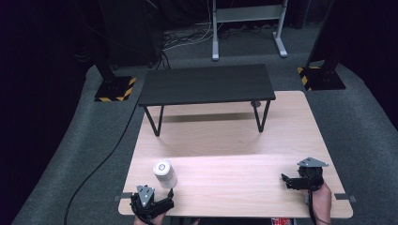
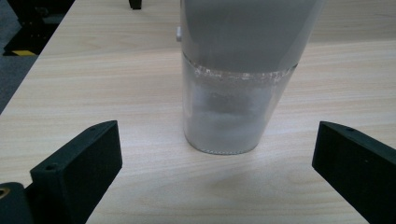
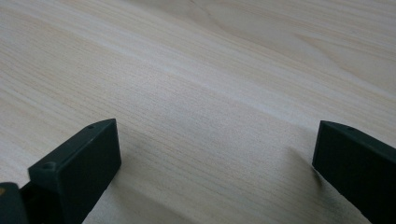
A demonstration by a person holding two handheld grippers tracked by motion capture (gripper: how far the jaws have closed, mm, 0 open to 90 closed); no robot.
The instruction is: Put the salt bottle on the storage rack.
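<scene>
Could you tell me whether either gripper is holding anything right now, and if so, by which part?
Nothing is held. The left gripper stands open in front of the white container, not touching it; the right gripper is open over the bare table.

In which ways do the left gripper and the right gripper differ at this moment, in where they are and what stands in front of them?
The left gripper sits at the table's near left edge; the right gripper sits near the right edge. In front of the left gripper's jaws stands a white cylindrical container with a clear lower part, untouched; in front of the right gripper's jaws lies bare light wooden table. Both grippers are black and open, holding nothing.
</scene>
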